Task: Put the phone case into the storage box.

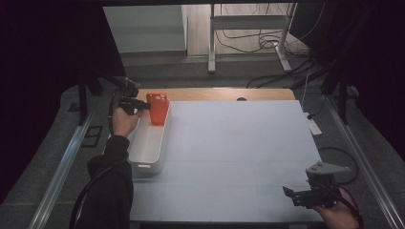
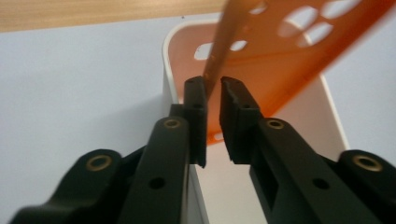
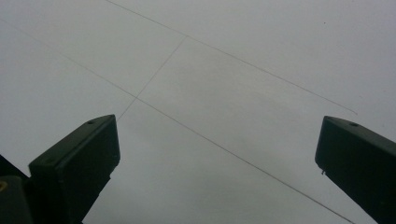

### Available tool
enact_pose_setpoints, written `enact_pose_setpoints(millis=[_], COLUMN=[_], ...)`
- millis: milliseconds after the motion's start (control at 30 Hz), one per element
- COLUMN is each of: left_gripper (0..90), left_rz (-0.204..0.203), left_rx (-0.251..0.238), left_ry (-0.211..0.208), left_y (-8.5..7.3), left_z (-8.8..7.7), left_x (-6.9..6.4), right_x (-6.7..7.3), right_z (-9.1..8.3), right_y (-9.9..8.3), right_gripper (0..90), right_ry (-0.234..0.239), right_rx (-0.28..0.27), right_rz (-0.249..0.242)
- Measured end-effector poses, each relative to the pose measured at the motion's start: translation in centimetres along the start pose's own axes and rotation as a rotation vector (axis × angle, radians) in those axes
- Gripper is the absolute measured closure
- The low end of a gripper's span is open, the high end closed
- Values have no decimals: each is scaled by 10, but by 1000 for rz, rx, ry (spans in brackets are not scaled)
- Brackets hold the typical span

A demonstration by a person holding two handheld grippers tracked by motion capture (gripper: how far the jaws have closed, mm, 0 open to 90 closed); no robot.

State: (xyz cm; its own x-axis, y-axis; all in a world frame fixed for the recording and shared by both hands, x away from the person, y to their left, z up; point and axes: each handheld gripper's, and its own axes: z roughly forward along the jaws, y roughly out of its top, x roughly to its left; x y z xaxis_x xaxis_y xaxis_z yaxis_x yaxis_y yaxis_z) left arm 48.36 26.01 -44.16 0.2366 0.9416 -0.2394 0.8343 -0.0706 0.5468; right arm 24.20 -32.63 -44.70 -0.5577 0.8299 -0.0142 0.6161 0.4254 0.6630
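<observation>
Fig.: our left tool (image 2: 212,88) straddles the wall of the orange basket (image 1: 158,109) w/ jaws slightly apart, not pinching; basket leans in the white bin (image 1: 148,148), far-left of worktop (image 1: 229,143). Right tool (image 1: 298,194) wide open, near-right.

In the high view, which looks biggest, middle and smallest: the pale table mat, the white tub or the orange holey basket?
1. Pale grey table mat, by far the largest.
2. White plastic tub.
3. Orange perforated plastic basket, the smallest.
</observation>
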Motion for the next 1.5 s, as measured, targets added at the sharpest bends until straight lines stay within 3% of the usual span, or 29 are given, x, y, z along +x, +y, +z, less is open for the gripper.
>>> enact_pose_setpoints(millis=[1133,1333,1500], left_gripper=[495,388,279], left_rz=[119,154,153], left_rx=[-64,-66,-71], left_ry=[-52,-45,-61], left_y=[-11,-16,-19], left_z=[-13,-11,-9], left_x=[-13,-15,-15], right_x=[0,0,0], right_z=[0,0,0], right_y=[0,0,0], right_gripper=[0,0,0], right_ry=[3,3,4], right_rx=[3,4,5], right_rz=[0,0,0])
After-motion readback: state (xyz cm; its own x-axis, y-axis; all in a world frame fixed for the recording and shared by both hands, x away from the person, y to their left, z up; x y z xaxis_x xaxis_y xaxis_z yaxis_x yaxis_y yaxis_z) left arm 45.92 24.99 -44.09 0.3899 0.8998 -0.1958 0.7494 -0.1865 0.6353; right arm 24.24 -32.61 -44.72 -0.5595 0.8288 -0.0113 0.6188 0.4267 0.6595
